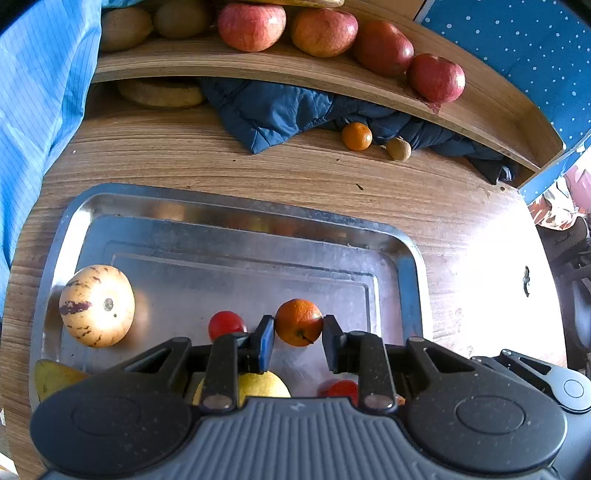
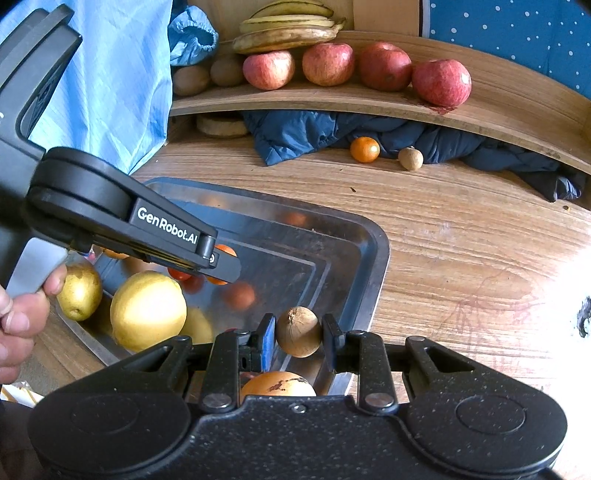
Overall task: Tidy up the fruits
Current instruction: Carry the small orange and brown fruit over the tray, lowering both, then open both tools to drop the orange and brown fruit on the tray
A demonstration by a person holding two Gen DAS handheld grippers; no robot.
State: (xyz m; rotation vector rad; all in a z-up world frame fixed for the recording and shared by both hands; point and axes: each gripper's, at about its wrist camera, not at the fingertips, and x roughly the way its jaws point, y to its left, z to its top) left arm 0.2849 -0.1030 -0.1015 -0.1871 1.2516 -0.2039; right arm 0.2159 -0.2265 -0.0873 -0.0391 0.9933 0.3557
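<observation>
We hold two fruits over the shallow stainless-steel tray [image 1: 236,206] on the wooden counter [image 1: 332,173]. The left gripper [image 1: 298,334] has its jaws clamped on a small round orange tangerine [image 1: 298,322], pads pressing its two sides. The right gripper [image 2: 298,332] has its jaws clamped the same way on a small brown round fruit with a dry, rough skin [image 2: 297,331], just above the tray's near corner.

We judge both fruits light. The tangerine is soft under a thin peel, so a squeeze across its widest part should be gentle or it bruises. The brown fruit looks firmer and less slippery, and a hold across its middle suits it too.

The tray holds a pale striped round melon-like fruit [image 1: 96,305] at its left, a small red tomato-like fruit [image 1: 226,324], a yellow pear [image 2: 79,291] and a large yellow lemon-like fruit [image 2: 147,310]. Behind, the curved wooden shelf [image 1: 258,64] carries four red apples [image 1: 251,26], brown kiwis [image 1: 123,27] and yellow bananas [image 2: 288,27]. A loose small orange [image 1: 356,136] and a small brown fruit [image 1: 399,148] lie beside a dark blue quilted cloth [image 1: 280,114].
</observation>
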